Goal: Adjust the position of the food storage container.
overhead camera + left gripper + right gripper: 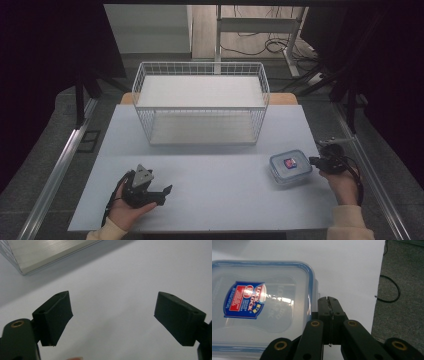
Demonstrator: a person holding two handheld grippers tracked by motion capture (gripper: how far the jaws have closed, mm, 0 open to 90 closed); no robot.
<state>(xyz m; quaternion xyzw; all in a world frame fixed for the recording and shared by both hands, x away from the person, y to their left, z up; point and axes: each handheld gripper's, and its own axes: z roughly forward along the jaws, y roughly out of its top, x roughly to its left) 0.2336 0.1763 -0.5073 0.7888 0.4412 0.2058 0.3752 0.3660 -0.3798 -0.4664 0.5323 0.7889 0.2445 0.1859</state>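
Note:
A clear plastic food container with a blue-rimmed lid and a red and blue label lies on the pale table, right of centre. My right gripper is at its right side. In the right gripper view its jaws are pressed together, tips beside the container rim, with nothing seen between them. My left gripper rests low at the front left, held in a hand. The left gripper view has it wide open over bare table.
A white wire basket with a pale floor stands at the back centre of the table; its corner appears in the left gripper view. A black cable lies on the grey floor past the table's right edge.

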